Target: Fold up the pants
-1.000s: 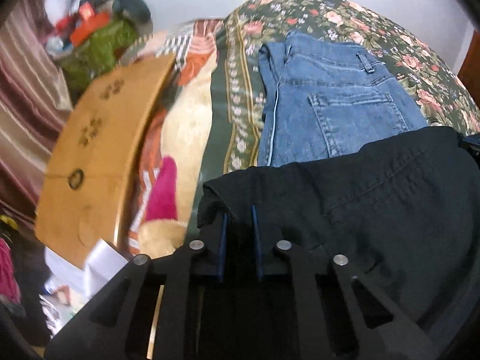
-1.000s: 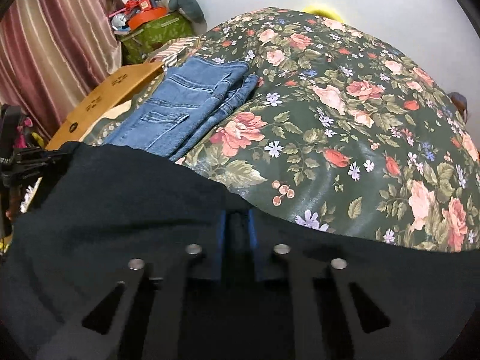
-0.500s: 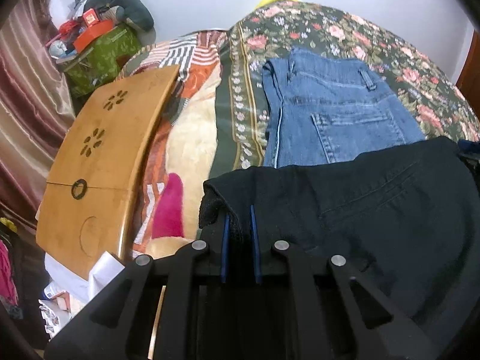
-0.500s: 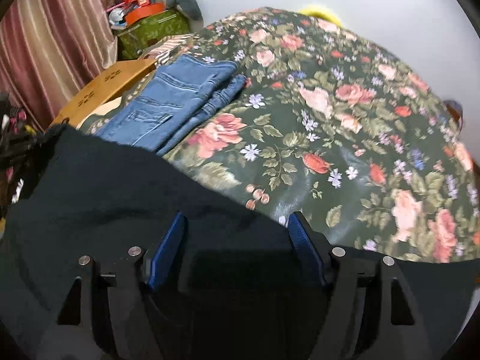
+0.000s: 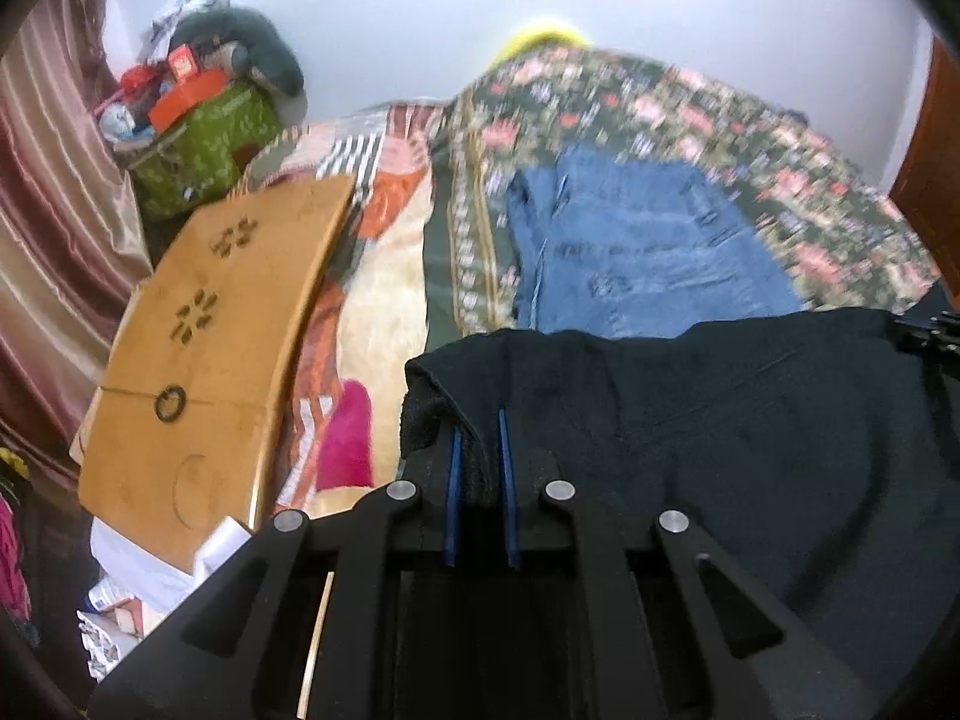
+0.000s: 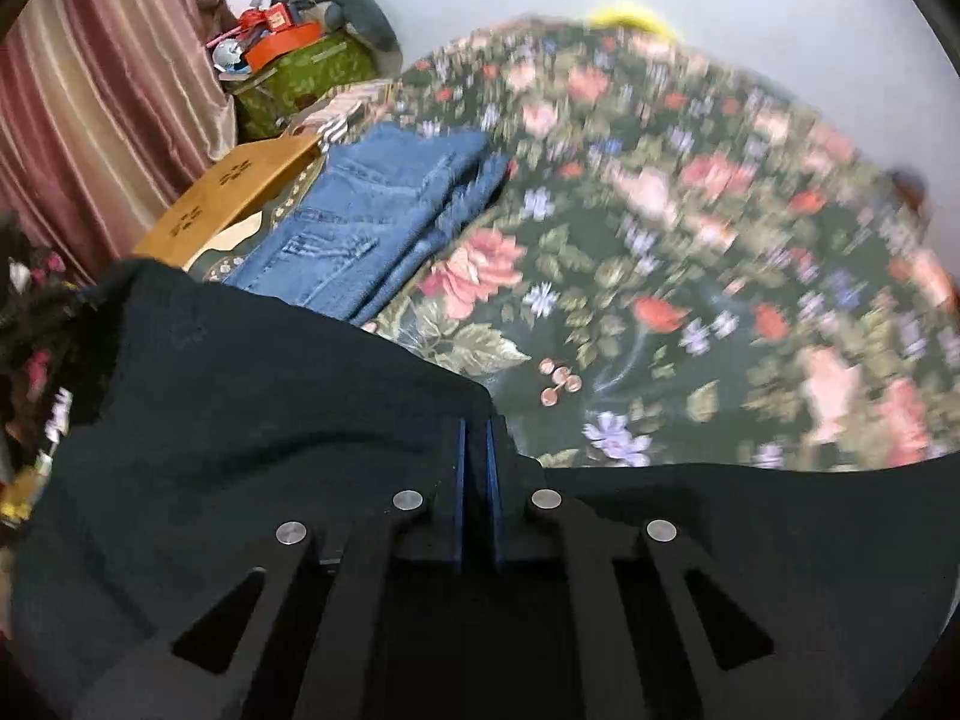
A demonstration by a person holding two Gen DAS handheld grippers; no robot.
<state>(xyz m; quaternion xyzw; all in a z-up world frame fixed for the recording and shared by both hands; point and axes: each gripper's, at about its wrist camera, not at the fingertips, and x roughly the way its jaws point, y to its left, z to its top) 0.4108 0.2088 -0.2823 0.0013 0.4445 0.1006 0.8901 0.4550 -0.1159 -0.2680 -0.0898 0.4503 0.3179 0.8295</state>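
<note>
While both units clamp fabric, the left hand-held gripper [image 5: 478, 456] is nearly closed on a bunched corner of the black pants [image 5: 750, 420], and the right hand-held gripper [image 6: 477, 456] is pinched tight on their opposite edge. Beyond them, folded blue jeans [image 6: 372, 222] lie on the floral bedspread [image 6: 690, 252].

Right gripper [image 6: 477, 468] pinching black pants [image 6: 252, 420], folded blue jeans [image 6: 372, 216] beyond on floral bedspread [image 6: 690, 276]
</note>
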